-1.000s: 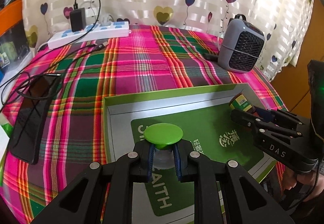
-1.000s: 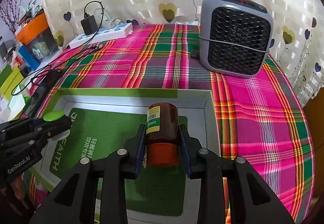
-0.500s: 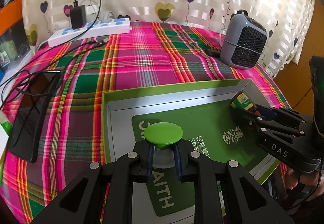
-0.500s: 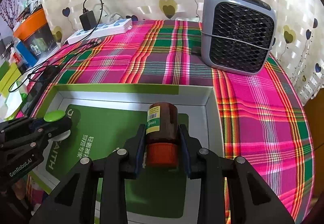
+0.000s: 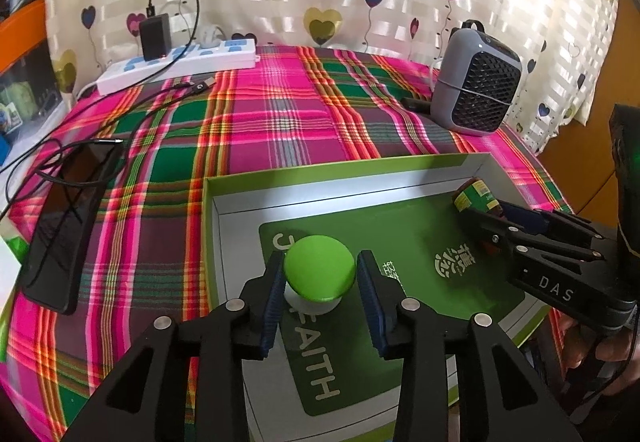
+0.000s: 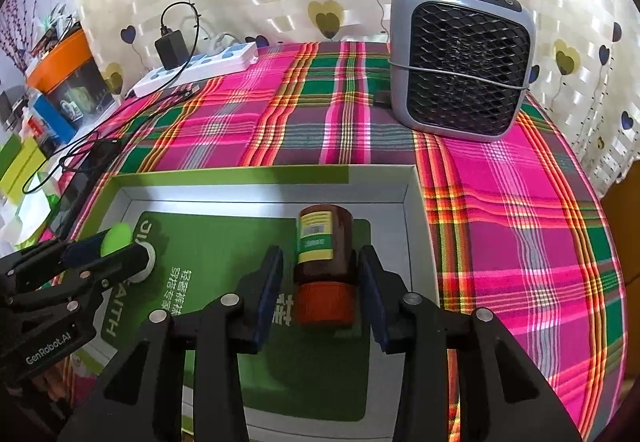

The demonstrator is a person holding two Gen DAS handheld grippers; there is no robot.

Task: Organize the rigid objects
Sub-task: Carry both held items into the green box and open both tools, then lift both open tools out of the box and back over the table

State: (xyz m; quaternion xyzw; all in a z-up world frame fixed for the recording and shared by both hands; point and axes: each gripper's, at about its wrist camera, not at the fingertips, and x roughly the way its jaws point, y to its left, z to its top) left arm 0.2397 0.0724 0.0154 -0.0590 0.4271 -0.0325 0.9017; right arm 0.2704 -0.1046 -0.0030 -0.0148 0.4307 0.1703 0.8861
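A green-rimmed open box lies on the plaid cloth. A small white jar with a green lid stands on the box's green floor near its left end. My left gripper is open, its pads apart on either side of the jar. A brown bottle with an orange cap and yellow-green label lies on its side near the box's right wall. My right gripper is open around it, pads clear of the bottle. The bottle and the jar each show in the other wrist view.
A grey heater stands on the cloth behind the box at the right. A white power strip with a black charger lies at the back left. A black phone and cables lie left of the box.
Both grippers have opened. The jar and the bottle, held a moment ago, now rest on the box floor with the pads spread clear of them.
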